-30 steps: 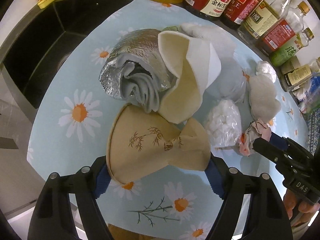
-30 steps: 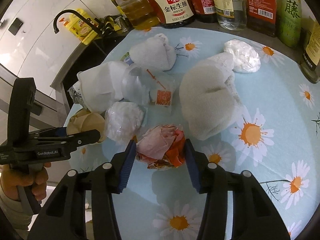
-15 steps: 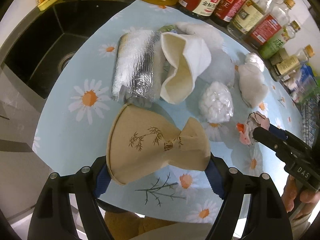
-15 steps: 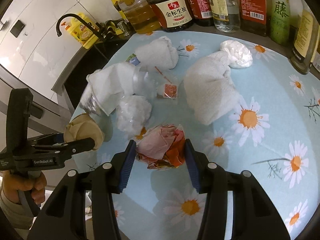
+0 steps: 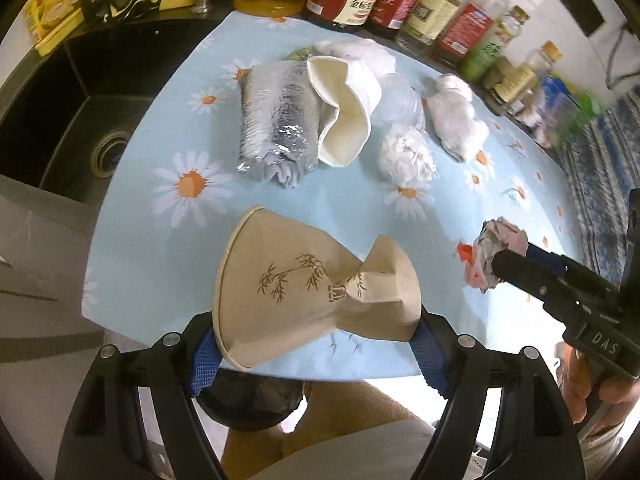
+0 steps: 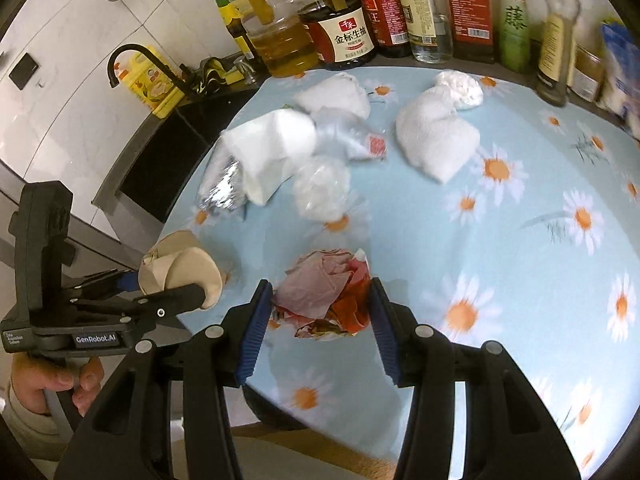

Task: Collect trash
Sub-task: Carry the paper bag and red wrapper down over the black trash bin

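Observation:
My left gripper (image 5: 316, 344) is shut on a crushed tan paper cup (image 5: 312, 280) with a bamboo print and holds it above the table's near edge. My right gripper (image 6: 320, 312) is shut on a crumpled pink and red wrapper (image 6: 324, 288), also lifted; that wrapper shows at the right of the left wrist view (image 5: 496, 252). Left on the daisy tablecloth (image 5: 160, 220) are a foil-lined roll (image 5: 276, 128), a white paper cup (image 5: 344, 112), a clear plastic wad (image 5: 406, 152) and a white cloth (image 5: 456, 120).
A black sink (image 5: 80, 120) lies left of the table. Several sauce and oil bottles (image 6: 352, 28) line the back edge. A dark bag-lined bin (image 5: 252, 404) shows below the table's near edge, under the left gripper. A white ball of tissue (image 6: 460, 88) sits far back.
Both grippers have pulled back and up from the table with their loads. The trash pile now looks farther away, and the table's near edge and the bin have come into view.

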